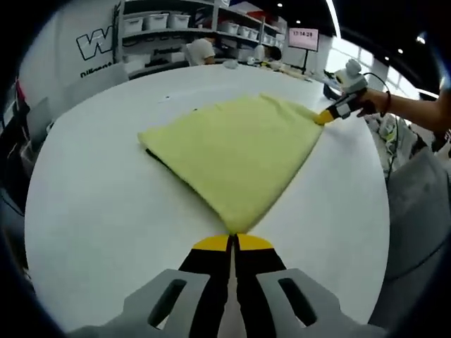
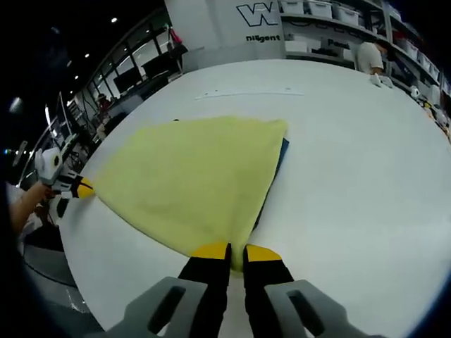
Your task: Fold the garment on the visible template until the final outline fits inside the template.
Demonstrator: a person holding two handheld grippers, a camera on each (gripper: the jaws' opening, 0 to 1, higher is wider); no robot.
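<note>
A pale yellow garment (image 1: pixel 236 151) lies spread flat on the round white table (image 1: pixel 106 211). My left gripper (image 1: pixel 232 241) is shut on its near corner, low over the table. The right gripper (image 1: pixel 328 116), held in a hand, pinches the garment's far right corner. In the right gripper view the same garment (image 2: pixel 190 176) fans out from my right gripper (image 2: pixel 236 252), whose jaws are shut on a corner. The left gripper (image 2: pixel 77 189) holds the corner at the far left. A thin dark blue strip of the template (image 2: pixel 278 165) peeks out under the garment, also the template (image 1: pixel 151 156) at its left edge.
Shelves with white bins (image 1: pixel 158 21) and a person (image 1: pixel 201 51) stand beyond the table's far edge. A screen (image 1: pixel 303 36) glows at the back right. A grey chair (image 1: pixel 416 204) sits close to the table's right rim. White tabletop (image 2: pixel 352 176) surrounds the garment.
</note>
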